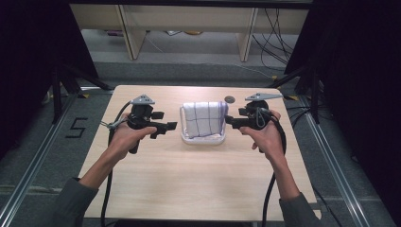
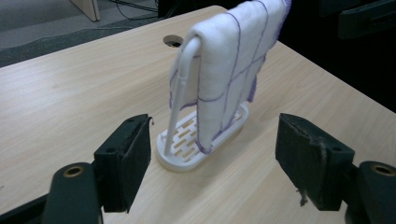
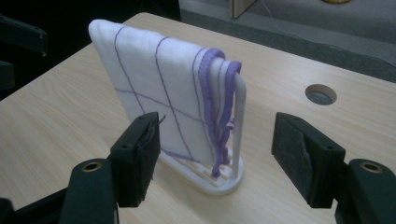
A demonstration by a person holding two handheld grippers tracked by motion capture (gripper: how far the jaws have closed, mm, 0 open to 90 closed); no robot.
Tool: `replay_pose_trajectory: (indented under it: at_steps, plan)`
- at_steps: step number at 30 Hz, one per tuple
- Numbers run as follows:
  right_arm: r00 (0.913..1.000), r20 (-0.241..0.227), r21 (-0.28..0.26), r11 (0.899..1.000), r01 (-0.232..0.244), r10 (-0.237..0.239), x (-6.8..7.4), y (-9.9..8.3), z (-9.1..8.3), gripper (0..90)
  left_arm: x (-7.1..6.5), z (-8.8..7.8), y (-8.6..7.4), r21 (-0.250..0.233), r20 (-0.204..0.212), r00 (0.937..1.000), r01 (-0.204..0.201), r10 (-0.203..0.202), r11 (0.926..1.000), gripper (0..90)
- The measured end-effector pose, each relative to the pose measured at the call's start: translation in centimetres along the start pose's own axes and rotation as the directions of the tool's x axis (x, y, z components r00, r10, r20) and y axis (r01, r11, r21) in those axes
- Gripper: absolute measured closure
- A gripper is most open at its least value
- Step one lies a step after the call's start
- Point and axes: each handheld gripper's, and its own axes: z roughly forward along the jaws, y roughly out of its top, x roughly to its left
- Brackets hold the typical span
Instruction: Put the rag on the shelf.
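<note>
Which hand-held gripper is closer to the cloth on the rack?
Right. The right hand-held gripper sits just beside the cloth; the left hand-held gripper is slightly farther off, both open.

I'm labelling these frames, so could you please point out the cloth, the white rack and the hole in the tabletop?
cloth (image 3: 154, 93), right gripper view, on its checked hanging face.
white rack (image 2: 182, 151), left gripper view, on its slotted base.
hole in the tabletop (image 3: 320, 94), right gripper view, at its centre.

— Where do we have our hands?

— Both forearms reach in from below. We hold the left gripper (image 1: 166, 127) and the right gripper (image 1: 230, 120) level, tips pointing inward at each other, well apart.

— And the jaws?

— Both pairs stand wide open, pads touching nothing.
</note>
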Motion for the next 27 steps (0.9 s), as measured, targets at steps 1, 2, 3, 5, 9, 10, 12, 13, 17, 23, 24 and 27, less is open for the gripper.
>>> replay_pose_trajectory:
  at_steps: [1, 2, 3, 5, 9, 10, 12, 13, 17, 23, 24, 27]
  plan:
    - [0.9999, -0.007, 0.001, 1.000, 0.014, -0.014, 0.0, -0.2, 0.0, 33.5, -0.2, -0.2, -0.4, 0.003, 0.001, 1.0000, -0.001, 0.001, 1.0000, 26.3]
    - [0.9998, -0.003, 0.005, 1.000, 0.022, -0.022, 0.1, -0.4, 0.0, 33.5, -0.3, -0.2, -0.6, 0.004, 0.002, 1.0000, -0.003, 0.003, 1.0000, 26.2]
    - [0.9998, -0.003, 0.005, 1.000, 0.022, -0.022, 0.1, -0.4, 0.0, 33.5, -0.3, -0.2, -0.6, 0.004, 0.002, 1.0000, -0.003, 0.003, 1.0000, 26.0]
    - [0.9999, -0.014, 0.002, 1.000, 0.004, -0.004, 0.4, -0.8, 0.0, 33.3, -0.6, -0.2, -1.1, 0.007, 0.011, 0.9999, -0.004, 0.004, 1.0000, 26.0]
    - [0.9986, -0.017, -0.005, 0.999, 0.051, -0.051, 0.4, -1.8, 0.0, 32.2, -1.2, -0.5, -2.3, 0.017, 0.016, 0.9995, -0.027, 0.027, 0.9995, 25.5]
    - [0.9986, -0.017, -0.005, 0.999, 0.051, -0.051, 0.4, -1.8, 0.0, 32.2, -1.2, -0.5, -2.3, 0.017, 0.016, 0.9995, -0.027, 0.027, 0.9995, 25.4]
    - [0.9994, -0.021, -0.003, 1.000, 0.026, -0.026, 1.0, -2.6, 0.0, 31.8, -1.6, -0.9, -3.2, 0.019, 0.018, 0.9995, -0.028, 0.027, 0.9994, 25.4]
    - [0.9987, -0.031, -0.004, 0.999, 0.040, -0.040, 1.0, -2.8, 0.0, 31.6, -1.8, -0.9, -3.5, 0.022, 0.021, 0.9994, -0.027, 0.027, 0.9994, 25.3]
    - [0.9986, -0.024, 0.006, 0.999, 0.048, -0.048, 1.4, -3.7, -0.1, 31.3, -2.1, -1.1, -4.5, 0.035, 0.030, 0.9990, -0.036, 0.035, 0.9987, 25.1]
    - [0.9990, -0.026, 0.033, 0.999, 0.038, -0.037, 1.7, -5.7, -0.6, 31.0, -2.9, -1.4, -7.2, 0.056, 0.044, 0.9982, -0.044, 0.041, 0.9975, 24.9]
    - [0.9988, -0.029, 0.030, 0.999, 0.041, -0.040, 1.8, -6.1, -0.5, 30.9, -3.0, -1.3, -7.7, 0.062, 0.047, 0.9981, -0.044, 0.041, 0.9971, 24.9]
    - [0.9977, -0.031, 0.037, 0.997, 0.062, -0.060, 1.9, -7.1, -0.5, 30.9, -3.2, -1.2, -8.8, 0.076, 0.046, 0.9980, -0.048, 0.045, 0.9959, 24.5]
